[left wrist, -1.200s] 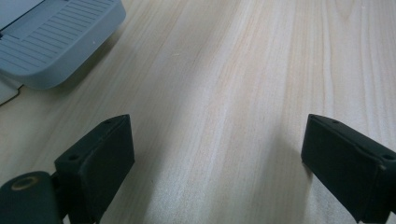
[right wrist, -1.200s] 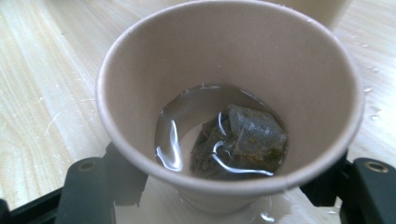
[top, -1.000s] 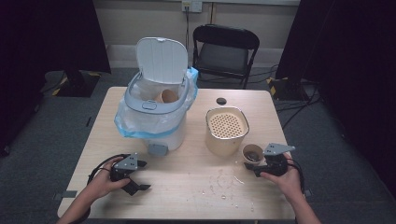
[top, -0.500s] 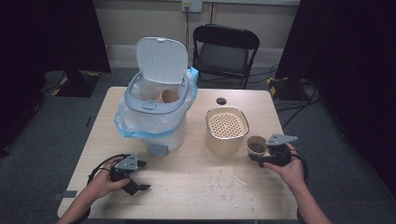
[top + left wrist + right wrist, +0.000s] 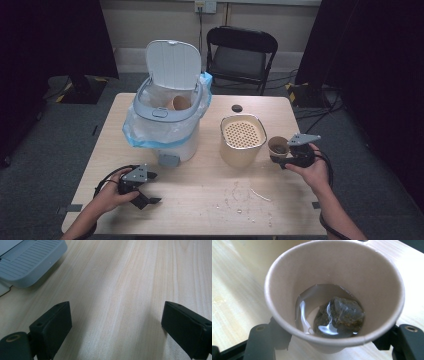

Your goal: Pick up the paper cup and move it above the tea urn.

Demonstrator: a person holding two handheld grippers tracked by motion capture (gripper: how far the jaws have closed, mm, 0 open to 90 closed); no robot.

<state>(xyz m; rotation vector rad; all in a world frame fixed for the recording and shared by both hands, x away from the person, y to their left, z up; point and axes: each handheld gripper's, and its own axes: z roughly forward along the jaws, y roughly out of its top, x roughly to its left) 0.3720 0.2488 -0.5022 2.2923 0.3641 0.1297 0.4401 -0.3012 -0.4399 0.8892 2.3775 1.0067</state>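
Care suits the right gripper (image 5: 281,159), clamped on the paper cup (image 5: 278,146) holding liquid and a teabag (image 5: 342,315): keep it level beside the strainer pot (image 5: 243,141); left gripper (image 5: 148,196) rests open.

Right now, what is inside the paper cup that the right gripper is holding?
The paper cup holds a shallow pool of clear liquid with a dark, wet tea bag in it. The cup's bottom under the bag is covered.

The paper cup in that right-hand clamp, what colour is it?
Plain light brown, inside and out. The paper cup shows best in the right gripper view.
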